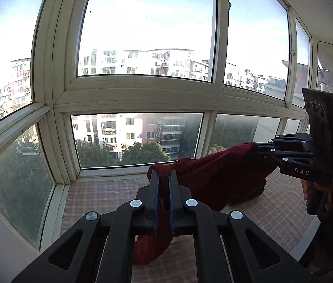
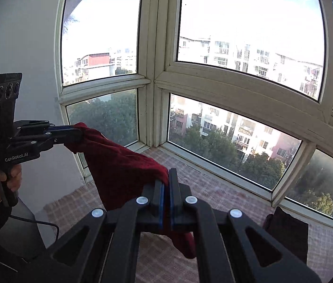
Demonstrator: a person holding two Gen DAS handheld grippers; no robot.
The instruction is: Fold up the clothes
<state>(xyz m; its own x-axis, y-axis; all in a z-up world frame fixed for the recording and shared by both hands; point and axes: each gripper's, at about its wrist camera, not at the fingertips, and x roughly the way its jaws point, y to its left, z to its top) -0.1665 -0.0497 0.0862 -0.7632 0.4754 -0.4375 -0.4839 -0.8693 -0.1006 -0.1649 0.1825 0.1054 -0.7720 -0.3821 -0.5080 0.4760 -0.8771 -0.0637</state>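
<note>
While it hangs between both tools, the dark red garment (image 1: 220,172) is off the surface along its upper edge, stretched into a shallow sagging span; its lower folds droop toward the checked cloth (image 1: 100,191) covering the ledge below the window.

Item: garment, soft knit or fleece by its look, kind not determinable. Held at two separate edge points, most likely so the piece opens out flat and its edges can be matched for a fold.

Item: left tool (image 1: 164,184), jaws drawn together and clamped on one end of the garment, fabric passing between the blue pads (image 1: 156,188) and trailing beneath.

Item: right tool (image 2: 166,186), jaws likewise pressed closed on the opposite end, red cloth pinched at the tips and hanging under the linkage. Both tools are raised at similar height and set apart, which keeps the span taut.

Item: second dark article (image 2: 286,228), lying on the checked cloth to the right, apart from the held garment.

Item: window frame (image 2: 153,80), white, immediately behind the ledge; buildings and trees beyond.

Judgement: fold not yet made; garment is only lifted and spread.
</note>
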